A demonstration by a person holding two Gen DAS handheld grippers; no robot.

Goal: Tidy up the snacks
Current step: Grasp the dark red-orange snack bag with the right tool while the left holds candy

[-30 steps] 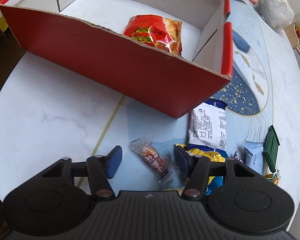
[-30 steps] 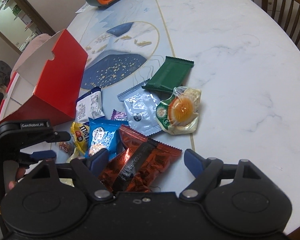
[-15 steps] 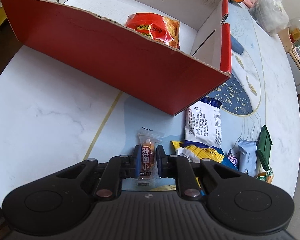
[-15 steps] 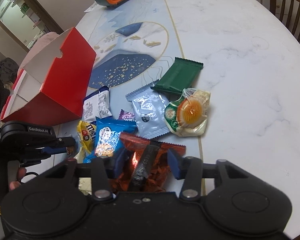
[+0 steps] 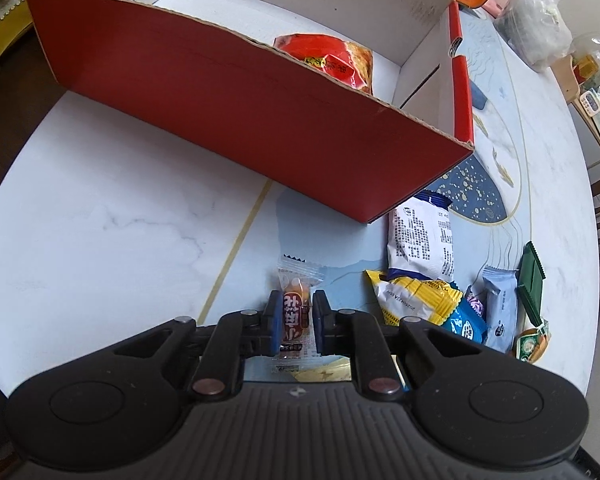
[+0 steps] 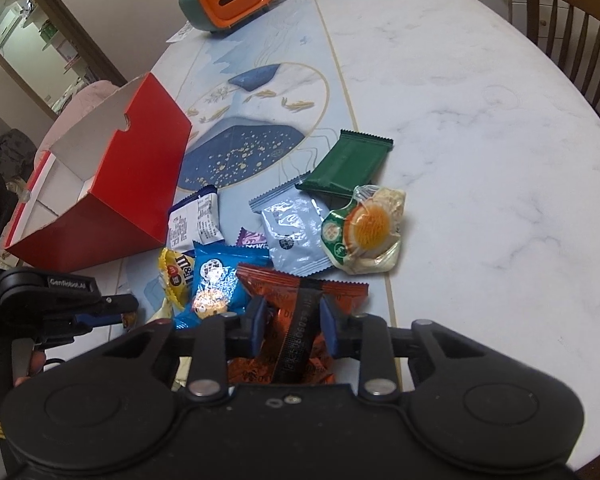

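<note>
Left tongs [image 5: 296, 316] pinch a small clear-wrapped candy [image 5: 295, 312] on the surface [image 5: 100, 216], just in front of the red box [image 5: 240, 120]. Right tongs [image 6: 292, 318], jaws just closed, clamp the orange-black snack pack [image 6: 300, 320] at the snack pile's near edge.

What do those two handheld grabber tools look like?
Both are matte black plastic. The left gripper and right gripper each have two hinged arms with silver pivot pins, blue fingertip pads, and round discs on a wide body. White lettering marks the left one's side.
</note>
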